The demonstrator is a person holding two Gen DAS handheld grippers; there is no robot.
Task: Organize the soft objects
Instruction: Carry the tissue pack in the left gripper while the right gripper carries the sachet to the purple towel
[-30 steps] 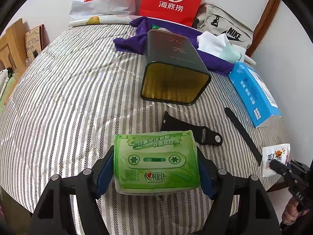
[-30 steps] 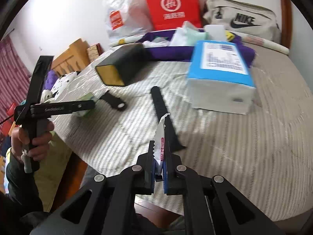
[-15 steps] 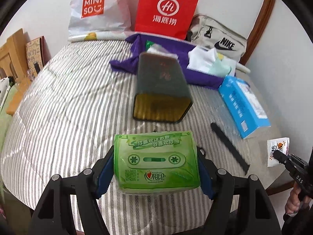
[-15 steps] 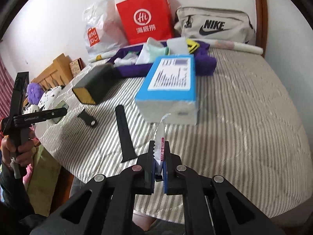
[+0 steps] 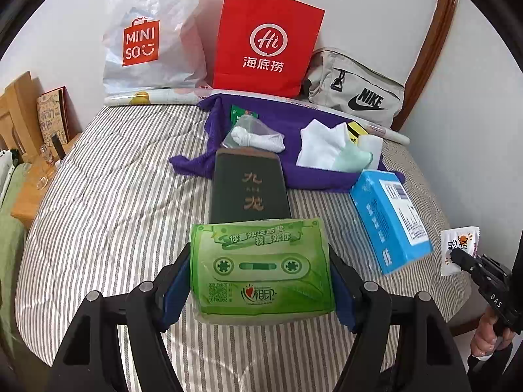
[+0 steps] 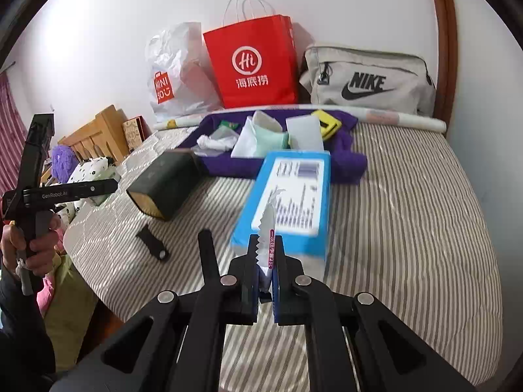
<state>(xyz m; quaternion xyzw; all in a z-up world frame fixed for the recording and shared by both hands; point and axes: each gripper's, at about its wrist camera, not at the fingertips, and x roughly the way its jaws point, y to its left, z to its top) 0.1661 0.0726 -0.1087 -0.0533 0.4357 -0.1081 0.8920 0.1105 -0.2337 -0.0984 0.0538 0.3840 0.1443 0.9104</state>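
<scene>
Both grippers have lifted off the striped bed (image 5: 108,202) and swung toward the purple cloth (image 5: 294,170), where soft items are piled. Left gripper (image 5: 261,277) clamps the green tissue pack (image 5: 261,268) across its width; right gripper (image 6: 265,261) is pinched on a small white sachet (image 6: 267,228). Best approach, I'd say: carry over the dark tin (image 5: 250,189), release low onto the cloth.

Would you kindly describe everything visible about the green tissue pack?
The green tissue pack is a soft, glossy plastic-wrapped packet printed with a cassette-tape picture, Chinese lettering, a QR code and a heart logo. It sits face-up and level between the blue pads of the left hand-held gripper, which press on its two short sides, holding it above the striped bed.
</scene>
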